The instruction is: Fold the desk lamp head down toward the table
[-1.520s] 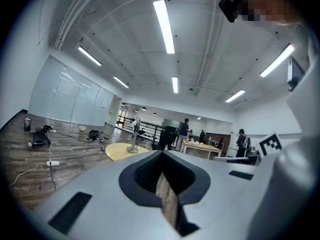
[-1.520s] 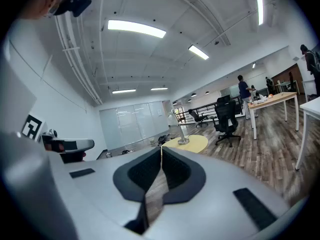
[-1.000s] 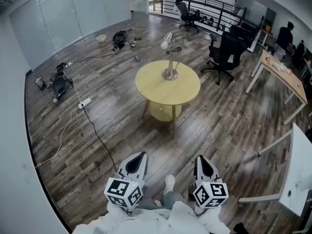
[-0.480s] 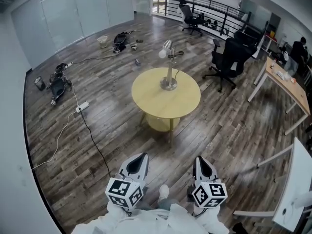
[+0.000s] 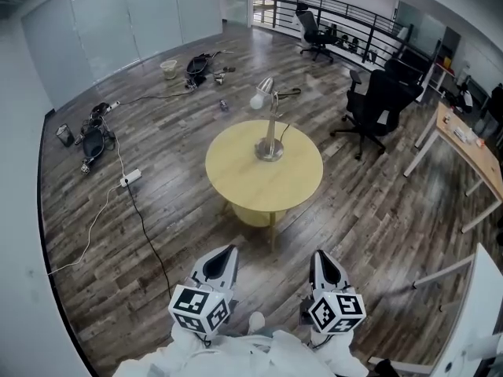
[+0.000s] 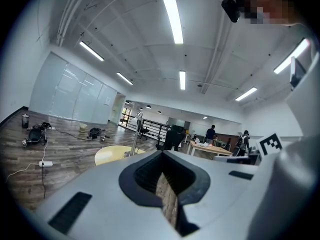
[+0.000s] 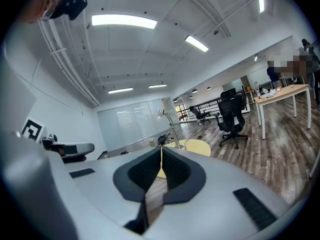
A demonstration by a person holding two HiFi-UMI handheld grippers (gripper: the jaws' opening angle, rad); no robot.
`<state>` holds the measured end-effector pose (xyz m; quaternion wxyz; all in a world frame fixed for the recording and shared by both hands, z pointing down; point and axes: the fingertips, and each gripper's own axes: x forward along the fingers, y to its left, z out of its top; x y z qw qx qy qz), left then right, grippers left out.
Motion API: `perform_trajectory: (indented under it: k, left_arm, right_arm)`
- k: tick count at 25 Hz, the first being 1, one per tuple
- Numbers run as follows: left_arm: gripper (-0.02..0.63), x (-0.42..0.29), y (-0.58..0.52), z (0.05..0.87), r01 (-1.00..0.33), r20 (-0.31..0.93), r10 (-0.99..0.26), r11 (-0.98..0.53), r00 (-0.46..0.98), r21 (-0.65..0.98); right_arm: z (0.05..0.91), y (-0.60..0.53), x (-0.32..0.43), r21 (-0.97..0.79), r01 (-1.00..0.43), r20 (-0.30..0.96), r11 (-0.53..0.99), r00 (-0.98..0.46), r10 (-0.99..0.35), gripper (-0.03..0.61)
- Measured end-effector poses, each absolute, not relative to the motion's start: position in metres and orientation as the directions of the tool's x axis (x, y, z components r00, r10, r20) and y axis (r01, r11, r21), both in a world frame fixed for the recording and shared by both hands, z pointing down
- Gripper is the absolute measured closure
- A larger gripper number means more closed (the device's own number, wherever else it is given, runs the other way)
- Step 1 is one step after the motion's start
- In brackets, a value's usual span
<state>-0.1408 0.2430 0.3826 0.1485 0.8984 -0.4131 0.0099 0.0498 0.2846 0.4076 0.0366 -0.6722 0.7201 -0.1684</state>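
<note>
As the wearer walks across the wood floor, the head view shows the round yellow table (image 5: 251,185) and the desk lamp (image 5: 271,128) nearer and lower in frame than a second ago. Both are still well apart from the left gripper (image 5: 226,251) and right gripper (image 5: 321,256), carried side by side at the bottom edge. The lamp stands on its base near the table's far side, stem upright, with the lamp head (image 5: 257,100) raised and tipped to the left, not yet folded. The left gripper view has that gripper's dark pads pressed together with nothing between them, the table and lamp small in the distance just left of the tips. The right gripper view likewise shows jaws closed to a thin seam and empty, the lamp rising almost straight beyond them, with a black office chair (image 7: 232,113) off to the right. The approach appears only partly done; the fold itself has yet to begin.
</note>
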Motion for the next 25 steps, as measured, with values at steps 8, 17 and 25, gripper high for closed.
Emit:
perform_trajectory:
  k: [8,17,25]
  left_arm:
    - [0.612,-0.104,0.191,0.386,-0.754,0.146,-0.747,-0.604,0.649,0.259]
    - [0.612,-0.086,0.146,0.385,-0.768,0.159,-0.758,-0.588,0.632,0.253]
    - [0.612,-0.084,0.109,0.397,-0.787,0.167,-0.775,-0.566,0.609,0.245]
  right_arm:
    - [0.412,0.226,0.086,-0.299,-0.952,0.177,0.061,-0.118,-0.977,0.563]
    - [0.418,0.179,0.106,-0.318,-0.945,0.187,0.076,-0.141,-0.972,0.563]
    - [0.435,0.151,0.121,-0.335,-0.94,0.194,0.06,-0.131,-0.972,0.563]
